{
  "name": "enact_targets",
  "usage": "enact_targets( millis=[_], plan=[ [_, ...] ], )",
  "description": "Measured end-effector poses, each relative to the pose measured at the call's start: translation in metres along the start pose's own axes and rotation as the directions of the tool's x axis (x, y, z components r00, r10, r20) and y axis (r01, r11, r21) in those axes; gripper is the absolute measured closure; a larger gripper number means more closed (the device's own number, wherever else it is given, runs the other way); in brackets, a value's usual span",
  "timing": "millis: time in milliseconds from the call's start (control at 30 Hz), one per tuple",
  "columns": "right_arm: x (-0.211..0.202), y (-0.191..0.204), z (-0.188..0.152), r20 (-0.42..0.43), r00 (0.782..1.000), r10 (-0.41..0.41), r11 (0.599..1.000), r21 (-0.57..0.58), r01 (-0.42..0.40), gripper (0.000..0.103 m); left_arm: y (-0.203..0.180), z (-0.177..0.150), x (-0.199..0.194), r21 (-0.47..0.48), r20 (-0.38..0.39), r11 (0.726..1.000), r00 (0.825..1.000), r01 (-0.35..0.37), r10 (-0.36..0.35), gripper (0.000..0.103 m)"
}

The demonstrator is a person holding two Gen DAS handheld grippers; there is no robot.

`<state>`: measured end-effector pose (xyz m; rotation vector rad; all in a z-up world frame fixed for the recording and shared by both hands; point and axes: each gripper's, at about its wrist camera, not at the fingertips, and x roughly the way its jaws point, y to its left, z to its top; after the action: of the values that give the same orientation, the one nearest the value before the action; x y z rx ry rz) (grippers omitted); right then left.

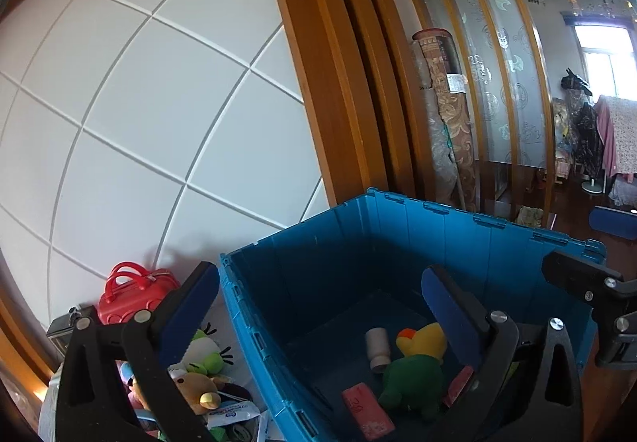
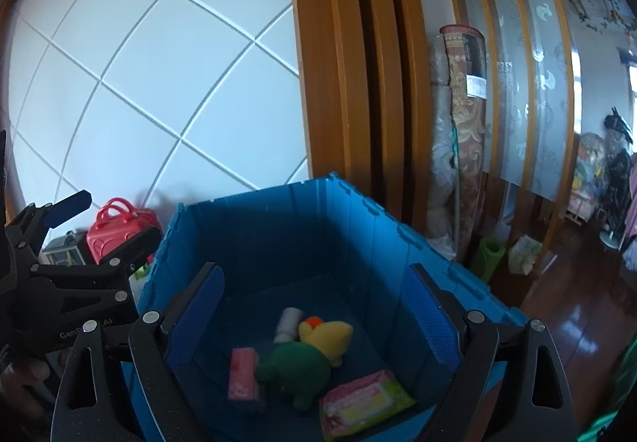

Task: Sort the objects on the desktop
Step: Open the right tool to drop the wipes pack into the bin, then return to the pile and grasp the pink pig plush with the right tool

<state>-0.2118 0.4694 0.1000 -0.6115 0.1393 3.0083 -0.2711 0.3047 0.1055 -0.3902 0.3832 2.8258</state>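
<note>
Both hand-held grippers, left [image 1: 318,306] and right [image 2: 314,306], are hanging open and empty over the blue plastic crate [image 2: 278,203]. Lower left of the left wrist frame, soft, light plush toys [image 1: 203,354] are waiting; squeezing a body mid-bulk should hold.

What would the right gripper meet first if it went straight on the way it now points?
Probably the far inner wall of the blue plastic crate, above the green and yellow plush toy on its floor. The right gripper is open and empty; depth is uncertain.
</note>
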Motion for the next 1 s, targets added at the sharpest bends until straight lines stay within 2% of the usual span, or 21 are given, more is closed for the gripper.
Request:
enact_targets(
  millis=[233,567,1000],
  plan=[
    [-0.006,0.015,-0.008,0.015,1.0,0.025,1.0,-0.013,-0.025,0.005,0.026,-0.013,-0.02,-0.051,0.008,0.997,0.999,-0.051,0.052,0.0],
    [-0.014,0.061,-0.016,0.031,0.997,0.066,0.996,-0.054,-0.065,0.003,0.074,-0.042,-0.049,-0.091,0.0,0.989,0.993,-0.117,0.117,0.0],
    [-0.025,0.169,-0.032,0.024,0.985,0.169,0.98,-0.11,-0.166,0.001,0.168,-0.095,-0.092,-0.122,-0.057,0.969,0.976,-0.217,0.211,0.0]
  ],
)
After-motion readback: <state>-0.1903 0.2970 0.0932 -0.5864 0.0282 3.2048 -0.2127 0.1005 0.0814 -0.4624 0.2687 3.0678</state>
